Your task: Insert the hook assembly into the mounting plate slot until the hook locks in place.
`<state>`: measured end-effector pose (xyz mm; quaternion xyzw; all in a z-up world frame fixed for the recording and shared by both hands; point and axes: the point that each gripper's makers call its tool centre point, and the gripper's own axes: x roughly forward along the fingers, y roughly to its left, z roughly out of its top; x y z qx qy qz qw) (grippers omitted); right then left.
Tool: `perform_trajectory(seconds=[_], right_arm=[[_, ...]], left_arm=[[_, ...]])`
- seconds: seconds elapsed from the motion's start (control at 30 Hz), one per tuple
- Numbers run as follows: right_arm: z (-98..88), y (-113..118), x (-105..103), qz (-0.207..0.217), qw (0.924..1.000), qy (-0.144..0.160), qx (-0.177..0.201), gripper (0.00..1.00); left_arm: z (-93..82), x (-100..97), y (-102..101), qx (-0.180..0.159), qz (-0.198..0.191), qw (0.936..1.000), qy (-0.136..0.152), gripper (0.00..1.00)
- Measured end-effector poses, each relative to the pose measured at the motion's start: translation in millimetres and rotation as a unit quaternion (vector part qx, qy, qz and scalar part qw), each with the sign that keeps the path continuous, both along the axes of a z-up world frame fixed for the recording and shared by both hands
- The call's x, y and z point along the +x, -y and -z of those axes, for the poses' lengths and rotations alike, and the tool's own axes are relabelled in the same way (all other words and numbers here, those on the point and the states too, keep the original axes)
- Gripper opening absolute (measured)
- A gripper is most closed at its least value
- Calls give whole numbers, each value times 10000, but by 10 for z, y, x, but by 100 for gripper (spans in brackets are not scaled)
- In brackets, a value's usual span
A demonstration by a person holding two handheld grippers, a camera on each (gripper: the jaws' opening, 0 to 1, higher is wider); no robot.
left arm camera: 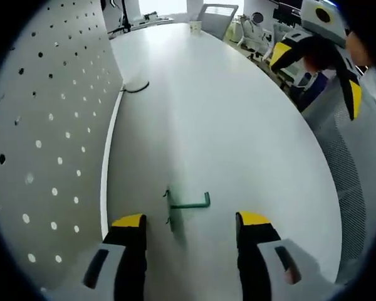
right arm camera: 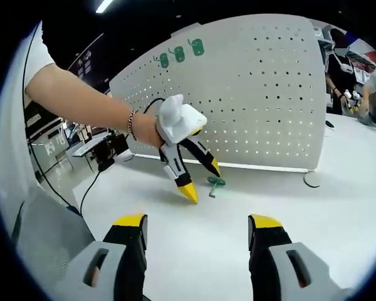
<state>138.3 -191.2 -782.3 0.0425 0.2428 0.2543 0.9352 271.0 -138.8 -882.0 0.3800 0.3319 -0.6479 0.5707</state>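
Left gripper view first: the left gripper [left arm camera: 191, 221] hovers low over the white table [left arm camera: 238, 125], jaws spread wide with nothing between them. Just ahead of the yellow tips lies the green hook assembly [left arm camera: 188, 204], flat on the tabletop, its bent end pointing right. The white pegboard panel [left arm camera: 50, 125] stands along the left side, a dark cable [left arm camera: 136, 88] curling at its foot. Up in the top right corner, the right gripper [left arm camera: 313, 50] comes into frame, held well above the table; I cannot tell its opening from here.

Over to the right gripper view: the right gripper's own jaws are parted wide and empty above the table. A person's hand [right arm camera: 147, 128] holds the left gripper, its yellow-tipped jaws open and angled down, with the green hook assembly just beside the tips on the table. Behind stands the pegboard, three green hooks [right arm camera: 178, 54] mounted near its top left.
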Motion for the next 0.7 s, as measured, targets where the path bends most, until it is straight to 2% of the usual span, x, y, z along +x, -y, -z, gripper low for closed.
perform_trajectory(seconds=[0.27,0.43,0.63,0.7], right_arm=[[5,-4,0,-5,10000,-23,15,63],[18,3,-2,8,10000,-54,11,63],[33,7,-11,5,10000,-75,3,63],[27,12,-10,20,10000,-67,7,63]], left_arm=[[-8,76,14,-48,-224,9997,19,43],[-21,122,11,-132,-429,9990,57,30],[-10,145,16,-123,-571,9982,93,26],[-11,153,14,-133,-609,9980,115,21]])
